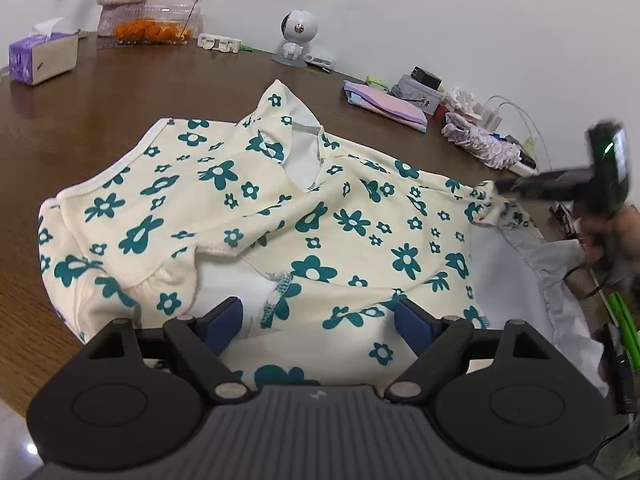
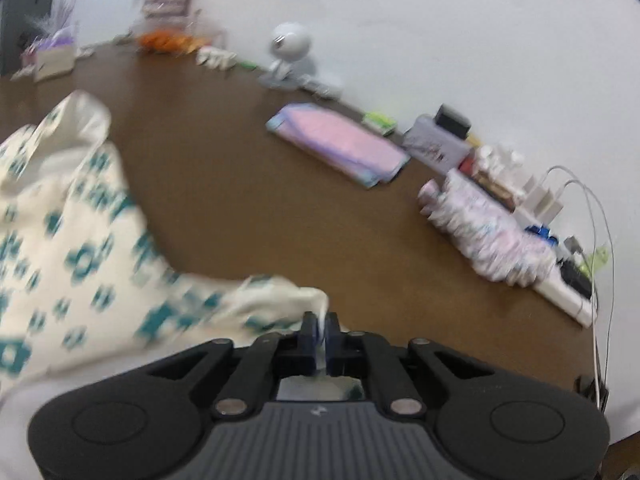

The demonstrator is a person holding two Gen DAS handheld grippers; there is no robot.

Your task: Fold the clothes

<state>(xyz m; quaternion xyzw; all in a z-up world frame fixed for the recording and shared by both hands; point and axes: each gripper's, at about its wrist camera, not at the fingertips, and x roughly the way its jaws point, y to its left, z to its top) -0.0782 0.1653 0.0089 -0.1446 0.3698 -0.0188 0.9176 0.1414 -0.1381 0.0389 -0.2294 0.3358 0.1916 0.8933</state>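
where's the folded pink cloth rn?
The folded pink cloth lies on the brown table near the far wall, right of the white robot figurine, beyond the floral garment.

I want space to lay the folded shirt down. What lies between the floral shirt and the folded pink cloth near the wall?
Only bare brown table separates the floral shirt from the folded pink cloth; the right wrist view shows it best.

Both wrist cameras look down, close, sharing the floral garment point(image 1: 280, 216) and table point(image 1: 120, 92).
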